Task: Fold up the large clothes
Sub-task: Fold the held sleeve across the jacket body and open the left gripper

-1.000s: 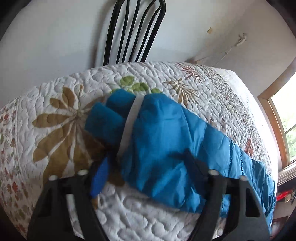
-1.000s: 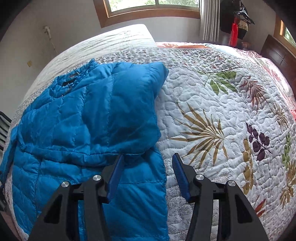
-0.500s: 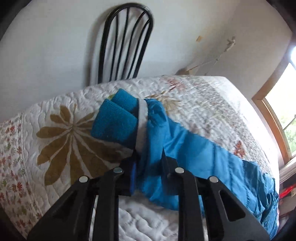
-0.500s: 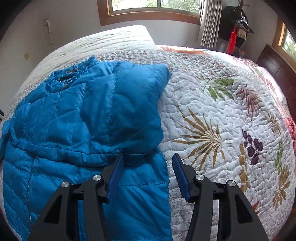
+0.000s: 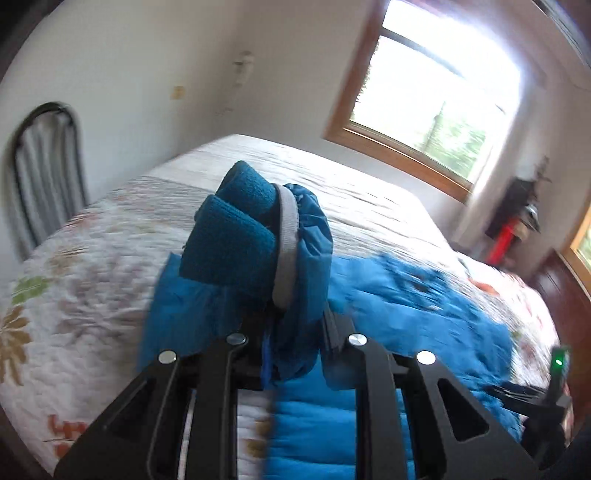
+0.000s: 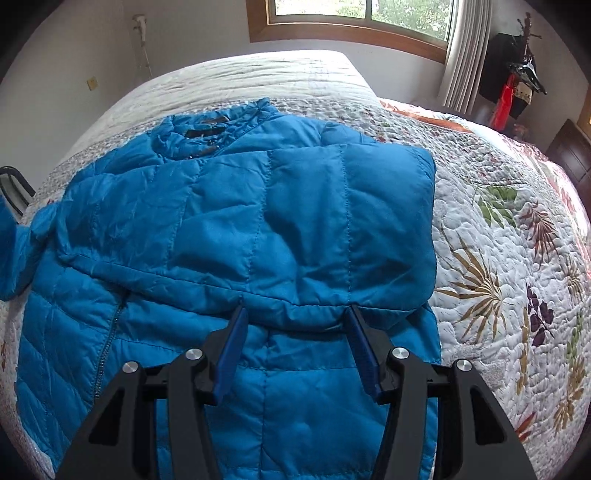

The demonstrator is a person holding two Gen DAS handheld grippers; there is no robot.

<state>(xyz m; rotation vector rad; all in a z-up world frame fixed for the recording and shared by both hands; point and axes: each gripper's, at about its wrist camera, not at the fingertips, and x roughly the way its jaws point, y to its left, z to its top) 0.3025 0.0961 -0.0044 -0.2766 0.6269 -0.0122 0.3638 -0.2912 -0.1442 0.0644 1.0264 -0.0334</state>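
A blue quilted jacket [image 6: 258, 229] lies spread on the floral quilt of the bed [image 6: 498, 258], one sleeve folded across its chest. In the left wrist view my left gripper [image 5: 295, 332] is shut on the other sleeve [image 5: 303, 251] near its dark knit cuff [image 5: 236, 236], lifted above the bed; the pads are buried in fabric. My right gripper [image 6: 295, 339] hovers open over the jacket's lower middle, its blue pads [image 6: 231, 354] apart just below the folded sleeve's edge, nothing pinched between them.
A black spindle-back chair [image 5: 44, 173] stands against the wall beyond the bed's corner. A wood-framed window [image 6: 354, 22] sits behind the bed, and dark furniture with a red object [image 6: 506, 99] is at the right. Bare quilt lies right of the jacket.
My left gripper went from open beside the sleeve to shut on it, then lifted it and swung toward the jacket body. The right gripper drifted left over the jacket, still open.
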